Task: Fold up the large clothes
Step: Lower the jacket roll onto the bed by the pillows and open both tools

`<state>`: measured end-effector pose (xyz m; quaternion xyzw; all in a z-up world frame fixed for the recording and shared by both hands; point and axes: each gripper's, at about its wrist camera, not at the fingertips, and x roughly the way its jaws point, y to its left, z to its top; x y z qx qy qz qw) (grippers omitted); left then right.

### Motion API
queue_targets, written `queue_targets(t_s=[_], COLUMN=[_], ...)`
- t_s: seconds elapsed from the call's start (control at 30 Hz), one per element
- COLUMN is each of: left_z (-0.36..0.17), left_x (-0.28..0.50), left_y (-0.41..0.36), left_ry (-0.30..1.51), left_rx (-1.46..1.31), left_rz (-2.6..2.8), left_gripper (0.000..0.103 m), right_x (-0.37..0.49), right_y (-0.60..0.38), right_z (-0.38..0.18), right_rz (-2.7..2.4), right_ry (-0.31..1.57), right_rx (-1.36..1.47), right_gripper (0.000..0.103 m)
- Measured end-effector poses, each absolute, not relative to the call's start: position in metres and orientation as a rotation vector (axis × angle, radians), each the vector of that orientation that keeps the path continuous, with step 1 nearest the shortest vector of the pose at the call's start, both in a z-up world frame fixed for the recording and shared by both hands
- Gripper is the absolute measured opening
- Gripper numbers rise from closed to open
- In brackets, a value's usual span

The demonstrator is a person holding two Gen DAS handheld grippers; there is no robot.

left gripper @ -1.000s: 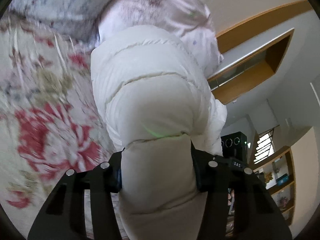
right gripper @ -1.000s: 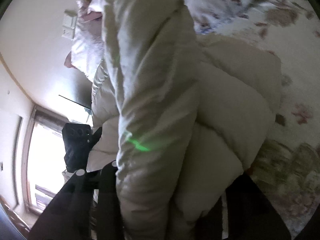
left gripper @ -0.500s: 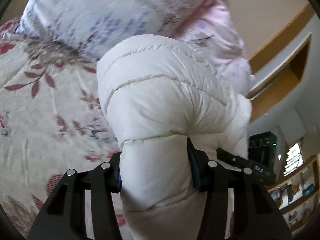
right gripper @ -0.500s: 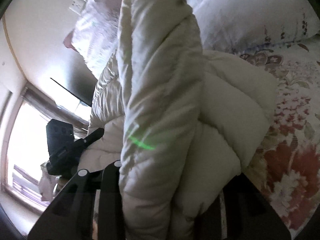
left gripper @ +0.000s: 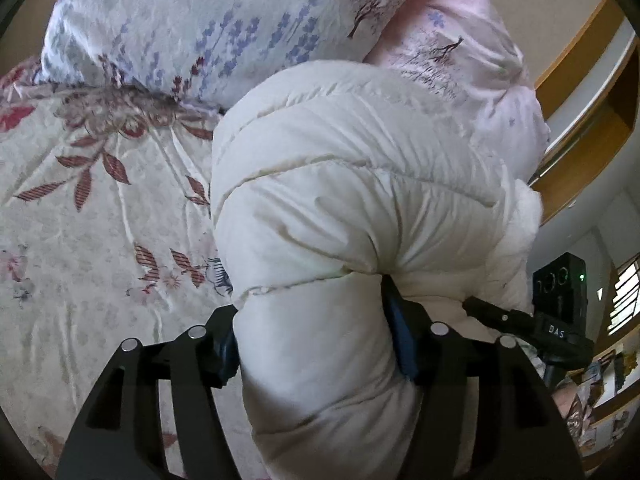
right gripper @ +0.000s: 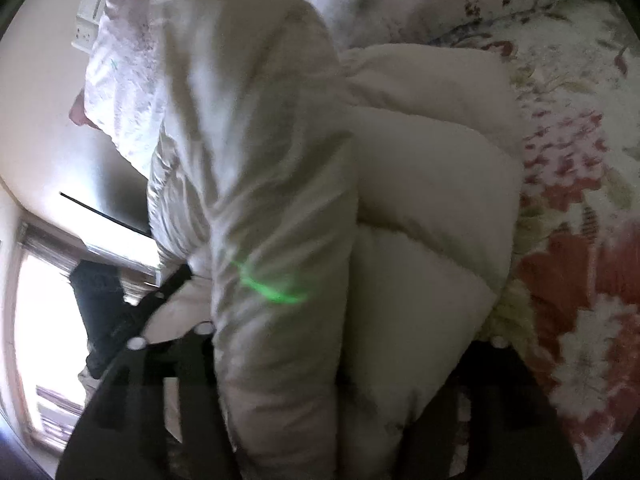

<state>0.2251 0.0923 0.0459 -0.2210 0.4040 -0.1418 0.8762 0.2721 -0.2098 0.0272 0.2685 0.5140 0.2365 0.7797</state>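
A bulky white puffer jacket (left gripper: 352, 208) fills the middle of the left wrist view, bunched in thick quilted folds. My left gripper (left gripper: 316, 344) is shut on a thick fold of it, held above the floral bedspread (left gripper: 92, 240). In the right wrist view the same jacket (right gripper: 280, 184) hangs in front of the camera in shadow. My right gripper (right gripper: 352, 340) is shut on another thick fold of it. The right gripper also shows at the right edge of the left wrist view (left gripper: 516, 320), pressed against the jacket.
A white pillow with blue flowers (left gripper: 224, 28) and a pale pink pillow (left gripper: 472, 52) lie at the bed's head just beyond the jacket. A wooden headboard shelf (left gripper: 592, 92) is at right. A bright window (right gripper: 48, 320) is at left in the right wrist view.
Both grippers have carried the jacket toward the pillows at the bed's head. The pillows and bedspread now fill more of both views. The grip on the jacket is unchanged.
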Motion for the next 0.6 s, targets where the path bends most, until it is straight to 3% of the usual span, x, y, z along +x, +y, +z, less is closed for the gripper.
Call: queue_targets(t_s=[0.03, 0.07, 0.27, 0.43, 0.5, 0.57, 0.6], left_z=[0.050, 0.055, 0.087, 0.098, 0.098, 0.096, 0.095], left_x=[0.221, 0.215, 0.172, 0.144, 0.138, 0.136, 0.135], left_y=[0.092, 0.092, 0.084, 0.058, 0.045, 0.035, 0.032], left_ry=[0.831, 0.815, 0.693, 0.654, 0.655, 0.662, 0.663], left_rx=[-0.450, -0.430, -0.257, -0.130, -0.078, -0.030, -0.011], left_rz=[-0.289, -0.278, -0.210, -0.198, -0.193, -0.174, -0.168], left_gripper=[0.062, 0.062, 0.062, 0.067, 0.069, 0.070, 0.072], right_x=[0.269, 0.265, 0.257, 0.269, 0.276, 0.277, 0.277], right_y=[-0.214, -0.218, -0.269, -0.253, -0.236, -0.225, -0.220], right_z=[0.033, 0.041, 0.087, 0.098, 0.092, 0.085, 0.087], right_rz=[0.488, 0.465, 0.312, 0.367, 0.368, 0.381, 0.371], right_ry=[1.104, 1.083, 0.884, 0.883, 0.910, 0.926, 0.918], right_rx=[0.545, 0.515, 0.527, 0.498, 0.454, 0.443, 0.429], right_gripper=[0.076, 0.078, 0.076, 0.063, 0.049, 0.025, 0.022])
